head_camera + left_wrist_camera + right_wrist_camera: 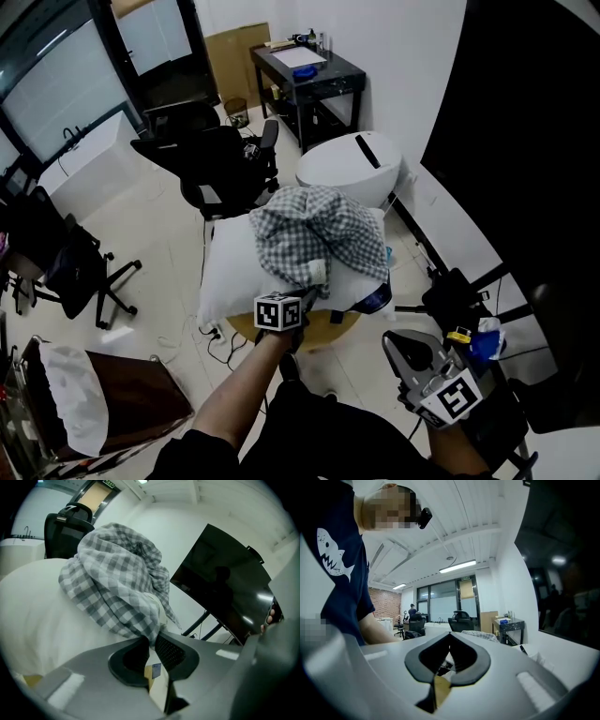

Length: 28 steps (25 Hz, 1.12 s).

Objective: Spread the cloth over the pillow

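A grey-and-white checked cloth [323, 232] lies bunched in a heap on top of a large white pillow [239, 272]. My left gripper [311, 292] reaches to the near edge of the heap and is shut on a fold of the cloth. In the left gripper view the cloth [117, 573] runs down into the gripper [152, 641], pinched between the dark pads, with the pillow [33, 616] behind it. My right gripper [392, 343] hangs at the lower right, away from the pillow. Its jaws are shut with nothing in them [450, 635].
The pillow rests on a round wooden stool [333, 330]. Black office chairs [220, 164] stand behind it, with a white round seat [352, 161] and a black desk [309, 73] further back. A big black panel [525, 141] fills the right side. A brown bin with a white bag [94, 398] is at lower left.
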Available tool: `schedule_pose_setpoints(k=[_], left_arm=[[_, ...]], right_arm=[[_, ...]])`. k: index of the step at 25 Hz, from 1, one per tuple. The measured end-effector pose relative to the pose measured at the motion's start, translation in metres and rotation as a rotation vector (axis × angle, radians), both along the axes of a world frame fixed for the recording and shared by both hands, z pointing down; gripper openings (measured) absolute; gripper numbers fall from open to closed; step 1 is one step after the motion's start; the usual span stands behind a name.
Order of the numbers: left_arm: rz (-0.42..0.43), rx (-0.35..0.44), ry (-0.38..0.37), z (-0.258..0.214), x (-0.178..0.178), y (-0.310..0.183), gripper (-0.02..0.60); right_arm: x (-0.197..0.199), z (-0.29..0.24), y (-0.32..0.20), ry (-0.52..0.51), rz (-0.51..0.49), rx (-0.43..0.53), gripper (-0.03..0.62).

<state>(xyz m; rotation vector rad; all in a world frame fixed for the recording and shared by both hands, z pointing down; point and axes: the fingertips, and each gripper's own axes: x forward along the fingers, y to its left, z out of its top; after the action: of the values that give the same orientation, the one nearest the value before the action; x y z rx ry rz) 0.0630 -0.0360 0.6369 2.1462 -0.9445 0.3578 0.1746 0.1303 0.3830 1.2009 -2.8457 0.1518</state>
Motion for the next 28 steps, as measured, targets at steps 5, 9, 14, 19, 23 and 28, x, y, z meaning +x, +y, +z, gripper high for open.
schedule_pose_setpoints(k=[5, 9, 14, 19, 23, 28], left_arm=[[0.059, 0.087, -0.095, -0.017, -0.020, 0.010, 0.001], [0.065, 0.166, -0.226, -0.035, -0.058, 0.015, 0.001], [0.022, 0.233, -0.325, -0.064, -0.111, 0.021, 0.001], [-0.087, 0.269, -0.366, -0.089, -0.168, 0.024, 0.001], [-0.139, 0.285, -0.402, -0.104, -0.205, 0.026, 0.001], [-0.152, 0.314, -0.461, -0.126, -0.241, 0.023, 0.001]], right_arm=[[-0.007, -0.001, -0.005, -0.001, -0.030, 0.003, 0.006], [-0.018, -0.001, -0.007, -0.005, -0.077, 0.011, 0.006], [-0.036, -0.007, -0.007, -0.013, -0.150, 0.031, 0.006], [-0.053, -0.013, -0.008, -0.011, -0.221, 0.053, 0.006], [-0.064, -0.015, -0.013, -0.008, -0.263, 0.062, 0.006], [-0.084, -0.018, -0.023, 0.015, -0.320, 0.079, 0.006]])
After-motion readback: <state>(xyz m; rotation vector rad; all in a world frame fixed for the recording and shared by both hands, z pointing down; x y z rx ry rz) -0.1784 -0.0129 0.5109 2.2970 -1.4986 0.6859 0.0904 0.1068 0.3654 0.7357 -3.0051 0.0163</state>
